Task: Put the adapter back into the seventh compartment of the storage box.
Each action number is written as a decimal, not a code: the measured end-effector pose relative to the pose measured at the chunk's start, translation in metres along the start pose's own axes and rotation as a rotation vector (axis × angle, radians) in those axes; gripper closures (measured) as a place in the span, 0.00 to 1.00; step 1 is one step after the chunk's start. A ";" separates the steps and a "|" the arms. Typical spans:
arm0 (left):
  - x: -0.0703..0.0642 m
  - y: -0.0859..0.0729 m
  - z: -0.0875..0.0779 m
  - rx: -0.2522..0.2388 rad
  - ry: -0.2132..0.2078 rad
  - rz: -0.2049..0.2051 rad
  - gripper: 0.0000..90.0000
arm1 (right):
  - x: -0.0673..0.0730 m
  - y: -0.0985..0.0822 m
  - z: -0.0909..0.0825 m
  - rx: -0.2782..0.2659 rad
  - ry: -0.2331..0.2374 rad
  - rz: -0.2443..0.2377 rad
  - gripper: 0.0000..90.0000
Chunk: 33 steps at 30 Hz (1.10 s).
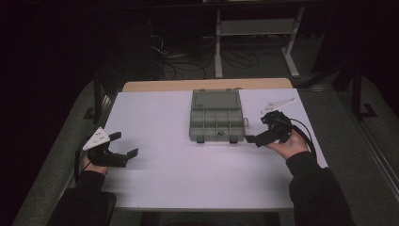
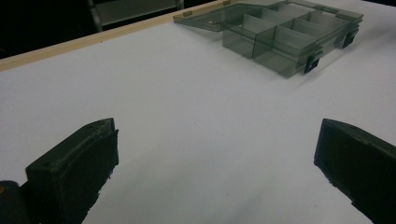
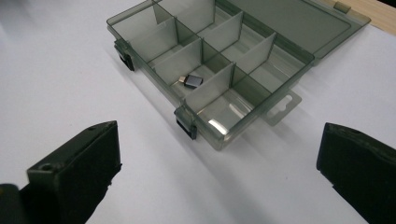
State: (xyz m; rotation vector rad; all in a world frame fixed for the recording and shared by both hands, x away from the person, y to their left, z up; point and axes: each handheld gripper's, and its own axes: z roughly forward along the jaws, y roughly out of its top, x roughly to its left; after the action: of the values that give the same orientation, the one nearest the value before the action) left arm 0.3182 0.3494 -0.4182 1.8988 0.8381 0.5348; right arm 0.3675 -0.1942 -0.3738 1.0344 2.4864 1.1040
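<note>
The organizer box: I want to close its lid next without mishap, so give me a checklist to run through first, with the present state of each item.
1. Lid of the organizer box lies fully open, flat on the table: ok.
2. Small dark adapter sits inside one compartment, below the dividers: ok.
3. Both front latches hang free: ok.
4. Left tool open, holding nothing: ok.
5. Right tool open, beside the box: ok.
6. Whether the other compartments are empty: cannot tell from the high view.
</note>
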 end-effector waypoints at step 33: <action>0.000 0.000 0.000 0.003 0.000 0.004 0.00 | 0.003 -0.063 -0.027 -0.114 -0.045 0.093 0.00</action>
State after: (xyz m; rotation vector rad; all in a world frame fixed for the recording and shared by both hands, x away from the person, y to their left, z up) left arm 0.3182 0.3491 -0.4179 1.9035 0.8354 0.5371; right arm 0.3206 -0.2366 -0.4009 1.1382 2.3323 1.2202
